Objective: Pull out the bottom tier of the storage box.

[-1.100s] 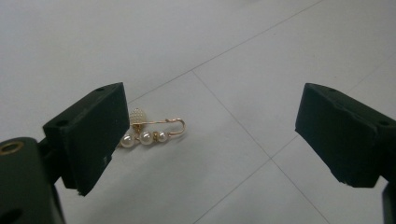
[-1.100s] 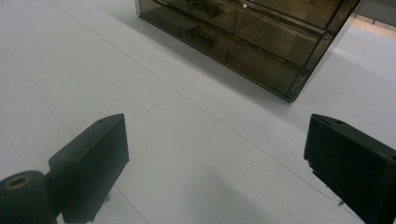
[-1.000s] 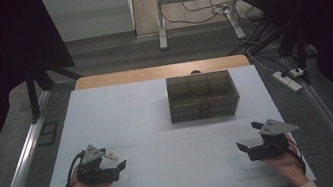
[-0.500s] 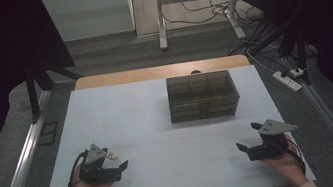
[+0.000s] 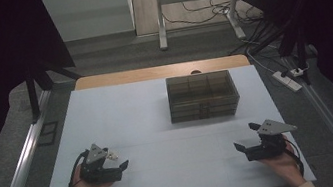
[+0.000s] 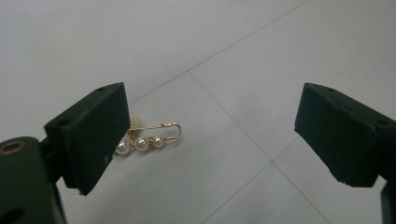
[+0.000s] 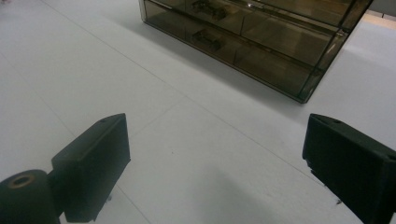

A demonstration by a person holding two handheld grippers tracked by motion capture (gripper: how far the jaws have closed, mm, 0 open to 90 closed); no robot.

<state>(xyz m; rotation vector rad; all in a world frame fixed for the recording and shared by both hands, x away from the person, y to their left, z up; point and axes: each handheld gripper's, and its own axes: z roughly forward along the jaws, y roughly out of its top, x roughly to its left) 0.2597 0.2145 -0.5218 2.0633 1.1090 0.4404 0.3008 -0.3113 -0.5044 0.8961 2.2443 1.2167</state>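
Note:
A small gold pin with pearls (image 6: 148, 138) lies on the white table, partly behind the left jaw of my left gripper (image 6: 212, 135), which is open just above it. In the high view the pin (image 5: 110, 156) shows as a pale speck beside the left gripper (image 5: 121, 167) at the front left. My right gripper (image 5: 240, 148) rests at the front right, open and holding nothing (image 7: 219, 161). A smoky transparent drawer box (image 5: 201, 95) stands at the back centre-right of the table; its drawers with dark handles (image 7: 243, 35) face the right gripper.
The white table (image 5: 127, 115) ends in a wooden strip at the far side (image 5: 161, 72). Metal rails run along both sides on the floor (image 5: 20, 172). A power strip (image 5: 288, 80) lies on the floor at the right, and cables lie beyond the table.

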